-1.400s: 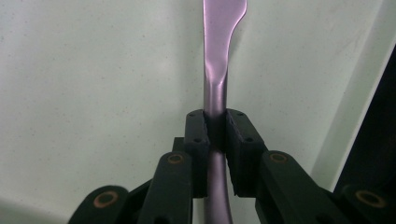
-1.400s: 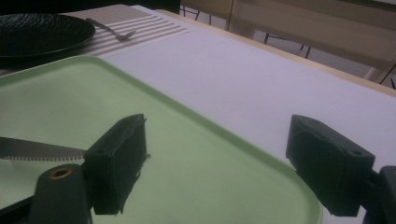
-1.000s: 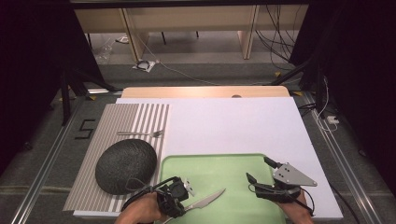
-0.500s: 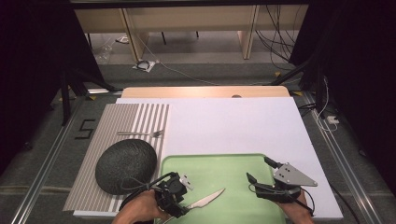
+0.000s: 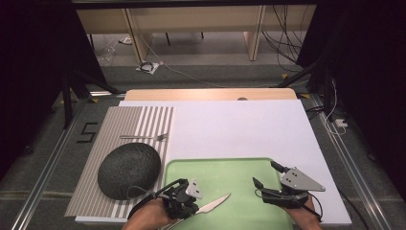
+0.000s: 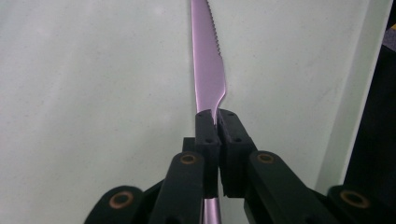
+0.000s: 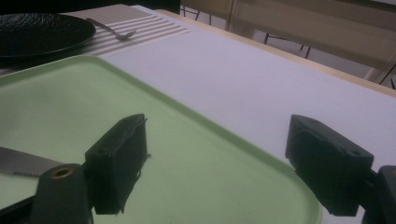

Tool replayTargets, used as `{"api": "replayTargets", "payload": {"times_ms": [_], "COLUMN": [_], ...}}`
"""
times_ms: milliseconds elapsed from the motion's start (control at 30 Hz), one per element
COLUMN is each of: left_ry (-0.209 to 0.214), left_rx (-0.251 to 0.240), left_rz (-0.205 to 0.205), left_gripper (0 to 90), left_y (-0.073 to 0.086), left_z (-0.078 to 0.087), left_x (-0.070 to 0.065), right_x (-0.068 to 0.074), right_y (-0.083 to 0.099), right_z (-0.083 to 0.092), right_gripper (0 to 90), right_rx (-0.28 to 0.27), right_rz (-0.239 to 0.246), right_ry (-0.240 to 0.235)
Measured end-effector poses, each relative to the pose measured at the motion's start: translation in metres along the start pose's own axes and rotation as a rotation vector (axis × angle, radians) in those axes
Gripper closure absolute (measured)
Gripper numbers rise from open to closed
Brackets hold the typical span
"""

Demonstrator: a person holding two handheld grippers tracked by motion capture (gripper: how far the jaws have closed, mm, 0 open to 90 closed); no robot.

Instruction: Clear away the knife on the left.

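Knife [image 5: 213, 204] lies level over green tray [image 5: 230, 167], blade pointing right, handle clamped in left tongs [image 5: 189, 203]; right tongs [image 5: 265, 178] gape empty.

Black plate [image 5: 129, 170] on striped placemat [image 5: 119, 129], fork [image 5: 146, 137] beyond it, white board [image 5: 239, 129]

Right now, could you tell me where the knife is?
In the high view the knife is clamped in the left gripper over the green tray's near-left part, right of the dark plate.

You're in a lab-like recording room: black curtains [image 5: 33, 72], loose cables [image 5: 282, 38], bare floor [image 5: 210, 79], white work table [image 5: 239, 129].
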State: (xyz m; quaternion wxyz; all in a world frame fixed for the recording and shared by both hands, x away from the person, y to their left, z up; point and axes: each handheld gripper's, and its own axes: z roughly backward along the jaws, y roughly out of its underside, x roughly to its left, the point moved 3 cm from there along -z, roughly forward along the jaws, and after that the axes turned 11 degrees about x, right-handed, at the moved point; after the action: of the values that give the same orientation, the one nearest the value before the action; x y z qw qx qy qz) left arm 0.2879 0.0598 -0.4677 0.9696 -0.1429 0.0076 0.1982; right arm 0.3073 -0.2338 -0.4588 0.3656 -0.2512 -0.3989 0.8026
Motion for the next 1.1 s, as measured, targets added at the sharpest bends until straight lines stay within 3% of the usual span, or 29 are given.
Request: {"api": "replayTargets", "payload": {"times_ms": [400, 1100], "left_ry": [0.004, -0.035], "left_rx": [0.011, 0.001], "left_rz": [-0.065, -0.022], "left_gripper": [88.8, 89.4], "left_y": [-0.004, 0.002], "left_z": [-0.019, -0.025], "left_x": [-0.010, 0.006], "right_x": [0.000, 0.001], "right_y": [0.000, 0.000], "right_z": [0.000, 0.001], "right_gripper": [21.8, 21.9], "right_rx": [0.001, 0.003], "right_rz": [0.000, 0.006], "right_ry": [0.000, 0.004]}}
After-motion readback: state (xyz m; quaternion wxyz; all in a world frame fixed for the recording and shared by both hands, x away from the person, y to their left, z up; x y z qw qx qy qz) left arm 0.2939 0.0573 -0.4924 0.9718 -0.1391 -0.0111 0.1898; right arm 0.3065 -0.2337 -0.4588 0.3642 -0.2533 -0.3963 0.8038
